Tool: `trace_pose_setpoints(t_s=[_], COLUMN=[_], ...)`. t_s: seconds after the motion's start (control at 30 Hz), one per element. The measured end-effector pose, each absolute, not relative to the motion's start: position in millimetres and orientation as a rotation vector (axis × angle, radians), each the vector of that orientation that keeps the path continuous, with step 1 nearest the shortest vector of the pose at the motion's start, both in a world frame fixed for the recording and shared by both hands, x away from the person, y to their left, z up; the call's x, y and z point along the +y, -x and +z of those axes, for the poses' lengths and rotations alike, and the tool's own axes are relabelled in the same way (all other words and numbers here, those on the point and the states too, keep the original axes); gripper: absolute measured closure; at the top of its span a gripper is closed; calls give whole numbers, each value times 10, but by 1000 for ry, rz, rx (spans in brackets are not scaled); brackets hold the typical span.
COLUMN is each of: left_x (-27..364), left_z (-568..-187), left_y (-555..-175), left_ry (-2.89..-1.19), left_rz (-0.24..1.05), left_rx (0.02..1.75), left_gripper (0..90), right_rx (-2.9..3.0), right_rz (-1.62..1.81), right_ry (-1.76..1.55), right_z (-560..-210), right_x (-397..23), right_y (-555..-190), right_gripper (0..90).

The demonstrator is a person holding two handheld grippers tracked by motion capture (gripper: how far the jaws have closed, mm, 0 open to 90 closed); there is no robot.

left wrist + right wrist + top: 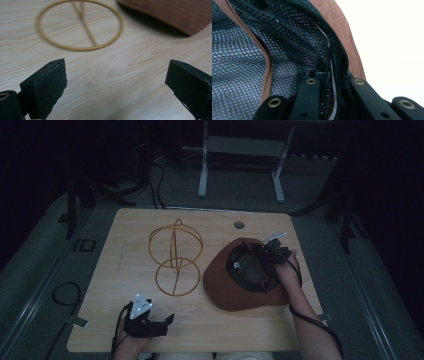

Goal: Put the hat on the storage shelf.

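A brown hat (235,287) lies crown-down on the right half of the pale wood-grain counter (100,320), its wide suede-like brim curving around a black mesh lining (287,42). To its left stands a thin golden wire stand (175,257), a round ring base with hoops crossing above it. The right gripper (267,251) reaches into the hat at its far side, fingers (308,100) pinched together on the sweatband edge. At the near left, the left gripper (162,322) rests with fingers (47,85) wide apart, holding nothing.
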State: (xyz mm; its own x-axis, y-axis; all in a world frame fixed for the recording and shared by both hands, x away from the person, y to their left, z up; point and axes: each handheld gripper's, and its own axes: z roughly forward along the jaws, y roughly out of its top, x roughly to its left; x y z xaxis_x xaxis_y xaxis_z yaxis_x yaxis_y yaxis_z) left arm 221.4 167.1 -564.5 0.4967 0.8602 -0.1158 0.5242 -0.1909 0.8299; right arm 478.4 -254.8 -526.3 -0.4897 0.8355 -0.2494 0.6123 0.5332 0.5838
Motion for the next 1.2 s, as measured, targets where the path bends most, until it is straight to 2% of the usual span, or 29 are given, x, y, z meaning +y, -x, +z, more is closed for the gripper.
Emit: trace_pose_setpoints(t_s=[0.2,0.37,0.8,1.2], left_x=[1384,1192,832,378], left_z=[-5569,-5430,-5057,-4684], left_y=[-2343,-2414,-2493,-2661], left_ry=[-1895,-1915,-1958,-1981], left_rz=[435,446,480,493], left_rx=[1105,1049,918,811], left_gripper=[52,52,52,52], right_rx=[2231,2196,2014,1939], right_rz=[636,712,1000,1142], right_ry=[-1199,-1223,-1227,-1195], right_z=[-5172,-5049,-4431,-4223], right_x=[-2571,-2623,-2779,-2834], right_y=[-4720,-4646,-4295,-3984], right_gripper=[846,847,847,847])
